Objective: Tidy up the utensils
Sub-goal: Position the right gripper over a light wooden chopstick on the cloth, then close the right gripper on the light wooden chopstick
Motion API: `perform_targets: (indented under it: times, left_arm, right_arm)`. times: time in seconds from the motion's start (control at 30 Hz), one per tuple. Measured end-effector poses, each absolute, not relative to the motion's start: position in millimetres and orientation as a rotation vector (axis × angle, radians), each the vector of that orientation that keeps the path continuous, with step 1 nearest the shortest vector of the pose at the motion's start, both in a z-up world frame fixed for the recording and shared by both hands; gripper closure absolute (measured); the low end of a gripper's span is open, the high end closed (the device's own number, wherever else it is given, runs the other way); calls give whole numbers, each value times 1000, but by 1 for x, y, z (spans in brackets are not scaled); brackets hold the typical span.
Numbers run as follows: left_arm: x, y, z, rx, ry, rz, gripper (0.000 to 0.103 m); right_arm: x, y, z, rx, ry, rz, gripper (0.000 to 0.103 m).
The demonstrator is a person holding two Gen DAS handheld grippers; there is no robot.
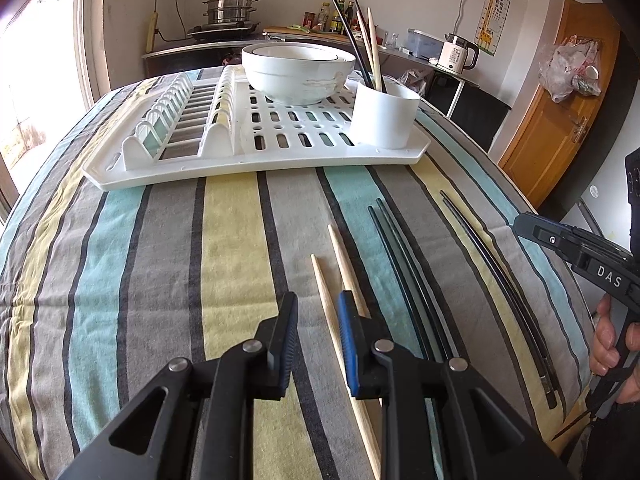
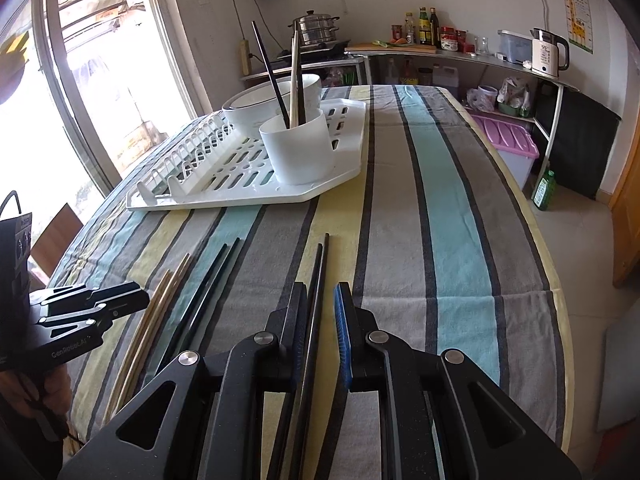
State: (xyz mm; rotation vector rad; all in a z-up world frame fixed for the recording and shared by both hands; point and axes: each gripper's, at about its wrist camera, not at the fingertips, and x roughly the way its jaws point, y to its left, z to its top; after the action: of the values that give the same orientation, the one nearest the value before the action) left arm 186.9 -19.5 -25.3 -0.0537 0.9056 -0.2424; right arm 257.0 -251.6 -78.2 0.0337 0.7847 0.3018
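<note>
Three pairs of chopsticks lie on the striped cloth. My left gripper (image 1: pixel 318 308) stands open low over the wooden pair (image 1: pixel 324 280); one stick runs through the gap and touches neither pad. To the right lie a dark pair (image 1: pixel 396 256) and a black pair (image 1: pixel 488 264). My right gripper (image 2: pixel 320 292) is open over the black pair (image 2: pixel 322 256), which shows between the jaws close to the left finger. At the rack's near right corner, the white holder cup (image 1: pixel 384 120) (image 2: pixel 298 152) has several chopsticks (image 1: pixel 362 40) standing in it.
The white drying rack (image 1: pixel 256 156) (image 2: pixel 224 200) carries stacked white bowls (image 1: pixel 298 76) behind the cup. The table's right edge (image 2: pixel 560 280) drops to the floor, where a purple-lidded box (image 2: pixel 508 140) stands. A kettle (image 2: pixel 548 52) and a steamer pot (image 1: pixel 230 6) are on the far counter.
</note>
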Motion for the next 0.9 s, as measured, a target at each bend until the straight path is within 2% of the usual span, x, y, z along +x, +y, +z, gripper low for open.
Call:
perform_targets:
  times: [0.37,0.9]
  left_arm:
    - [193,-21,-30,-46,921,-237,81]
    - [199,-31,-31,-2,914,-205,79]
  right_arm:
    - [287,-242,-100,-10,870,309,88]
    - [293,-233,-100,-123,896,256,88]
